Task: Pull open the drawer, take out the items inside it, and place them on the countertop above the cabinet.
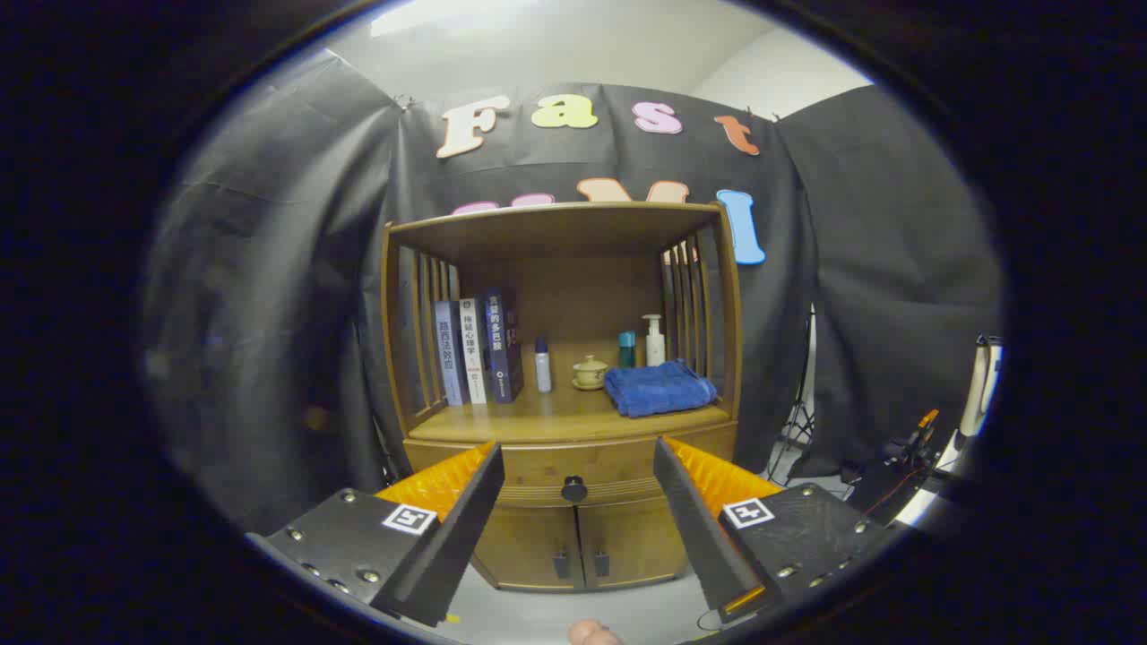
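A wooden cabinet (421, 305) stands against the booth wall, some way ahead of my fingers. Its drawer (538, 466) is closed, with a round dark knob (573, 488) that sits between my two fingers in the view and well beyond them. The countertop (547, 414) above the drawer is a shelf under a wooden roof. My gripper (578, 452) is open, with a wide gap and nothing between the fingers. What lies inside the drawer is hidden.
On the countertop stand three books (475, 349) at the left, a small spray bottle (542, 365), a lidded cup (590, 371), a teal bottle (626, 349), a pump bottle (654, 340) and a folded blue towel (659, 387). Two lower doors (578, 542) sit under the drawer. Stands and cables (905, 448) are at the right.
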`<state>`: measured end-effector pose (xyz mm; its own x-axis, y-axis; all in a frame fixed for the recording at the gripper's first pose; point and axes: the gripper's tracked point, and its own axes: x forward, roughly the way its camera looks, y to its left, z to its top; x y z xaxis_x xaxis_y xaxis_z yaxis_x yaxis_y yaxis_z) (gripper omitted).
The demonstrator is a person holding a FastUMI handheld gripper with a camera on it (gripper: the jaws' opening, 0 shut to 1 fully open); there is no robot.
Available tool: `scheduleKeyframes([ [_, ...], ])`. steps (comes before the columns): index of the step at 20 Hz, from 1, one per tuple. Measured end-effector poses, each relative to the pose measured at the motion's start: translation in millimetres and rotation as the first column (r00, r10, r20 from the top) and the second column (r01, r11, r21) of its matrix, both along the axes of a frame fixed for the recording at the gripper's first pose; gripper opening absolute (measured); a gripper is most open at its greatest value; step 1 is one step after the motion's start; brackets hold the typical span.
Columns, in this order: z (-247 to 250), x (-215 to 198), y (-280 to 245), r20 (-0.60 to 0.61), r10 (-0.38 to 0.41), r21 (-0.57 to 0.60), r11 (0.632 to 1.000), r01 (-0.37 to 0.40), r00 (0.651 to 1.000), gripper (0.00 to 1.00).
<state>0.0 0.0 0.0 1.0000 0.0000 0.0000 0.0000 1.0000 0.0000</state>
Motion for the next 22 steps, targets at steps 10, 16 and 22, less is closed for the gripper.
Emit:
scheduleKeyframes([
  [10, -5.4, 1.5, -5.9, -0.013, 0.002, 0.024, 1.0, -0.001, 1.0, 1.0],
  [16, -2.0, 0.7, -2.8, -0.005, 0.012, 0.022, 1.0, -0.011, 1.0, 1.0],
  [22, -9.0, 6.2, -1.7, -0.011, 0.042, 0.057, 0.998, -0.041, 0.999, 1.0],
])
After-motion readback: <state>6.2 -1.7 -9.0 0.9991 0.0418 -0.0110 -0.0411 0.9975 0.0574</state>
